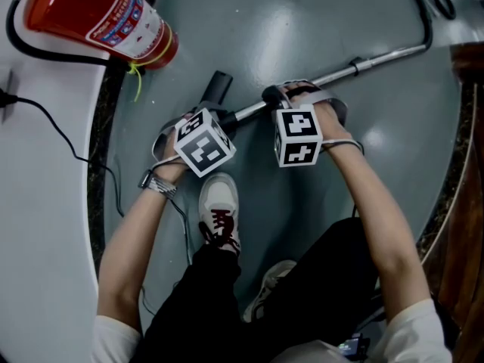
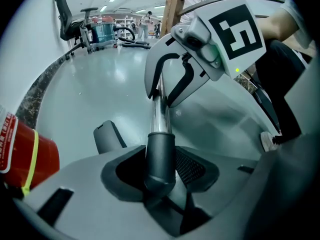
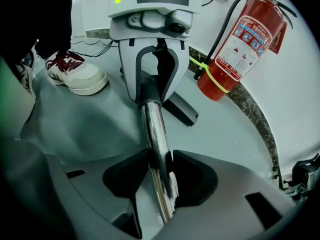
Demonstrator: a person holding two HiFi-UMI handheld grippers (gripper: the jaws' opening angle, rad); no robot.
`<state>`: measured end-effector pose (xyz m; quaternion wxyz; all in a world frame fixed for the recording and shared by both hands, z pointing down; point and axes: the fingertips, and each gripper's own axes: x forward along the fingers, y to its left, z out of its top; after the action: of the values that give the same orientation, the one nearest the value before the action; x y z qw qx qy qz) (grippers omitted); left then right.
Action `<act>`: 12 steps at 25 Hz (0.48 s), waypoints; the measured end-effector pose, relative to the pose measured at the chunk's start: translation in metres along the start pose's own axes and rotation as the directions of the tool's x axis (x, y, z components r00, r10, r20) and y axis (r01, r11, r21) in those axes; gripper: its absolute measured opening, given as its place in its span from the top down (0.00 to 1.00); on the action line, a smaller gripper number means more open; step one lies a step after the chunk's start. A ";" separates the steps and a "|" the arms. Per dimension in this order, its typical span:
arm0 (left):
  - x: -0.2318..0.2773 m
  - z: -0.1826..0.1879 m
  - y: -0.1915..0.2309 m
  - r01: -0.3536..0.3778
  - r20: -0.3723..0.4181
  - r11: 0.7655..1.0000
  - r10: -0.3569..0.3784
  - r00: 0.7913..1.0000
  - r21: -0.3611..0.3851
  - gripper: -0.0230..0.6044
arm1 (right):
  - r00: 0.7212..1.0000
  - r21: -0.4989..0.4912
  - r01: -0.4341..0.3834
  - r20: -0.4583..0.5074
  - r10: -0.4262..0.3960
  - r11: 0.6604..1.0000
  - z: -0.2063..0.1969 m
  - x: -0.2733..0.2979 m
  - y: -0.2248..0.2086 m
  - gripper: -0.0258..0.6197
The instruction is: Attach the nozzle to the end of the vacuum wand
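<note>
Wand [image 3: 154,134]: rigid chrome tube, slick and long. We judge it will lever about unless held near the joint. Nozzle [image 2: 160,156]: hard dark plastic, probably light, and best taken by its round collar. The left gripper [image 2: 160,173] is set wide, its pads clamped on that collar. The right gripper [image 3: 161,176] pinches the tube just behind the collar. The nozzle sits at the wand's end, low over the floor [image 1: 302,21]. We cannot tell whether it is fully seated.
</note>
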<state>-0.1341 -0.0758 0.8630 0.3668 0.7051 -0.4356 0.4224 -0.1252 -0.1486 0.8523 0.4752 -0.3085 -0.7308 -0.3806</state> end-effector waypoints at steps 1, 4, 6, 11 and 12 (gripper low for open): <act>0.000 0.000 0.000 -0.004 -0.005 1.000 0.004 1.000 -0.007 0.67 | 1.000 0.001 0.002 0.000 -0.002 1.000 -0.001 0.001 0.000 0.70; 0.003 -0.001 0.004 -0.017 -0.015 0.999 0.017 1.000 -0.035 0.67 | 1.000 0.013 -0.007 0.000 0.007 1.000 -0.002 0.004 0.002 0.70; 0.012 -0.007 0.012 -0.044 -0.011 0.998 0.044 0.999 -0.048 0.67 | 1.000 0.022 -0.011 0.000 0.011 1.000 -0.003 0.006 0.002 0.70; 0.012 -0.008 0.017 -0.061 -0.035 0.996 0.059 0.998 -0.063 0.67 | 1.000 0.023 -0.001 0.010 0.001 1.000 -0.002 0.007 -0.002 0.70; 0.010 -0.006 0.014 -0.056 -0.041 0.996 0.053 0.998 -0.064 0.67 | 1.000 0.021 -0.002 0.011 0.002 1.000 -0.002 0.007 -0.001 0.70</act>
<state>-0.1462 -0.0785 0.8765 0.3865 0.6722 -0.4609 0.4317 -0.1278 -0.1502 0.8594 0.4749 -0.3060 -0.7371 -0.3707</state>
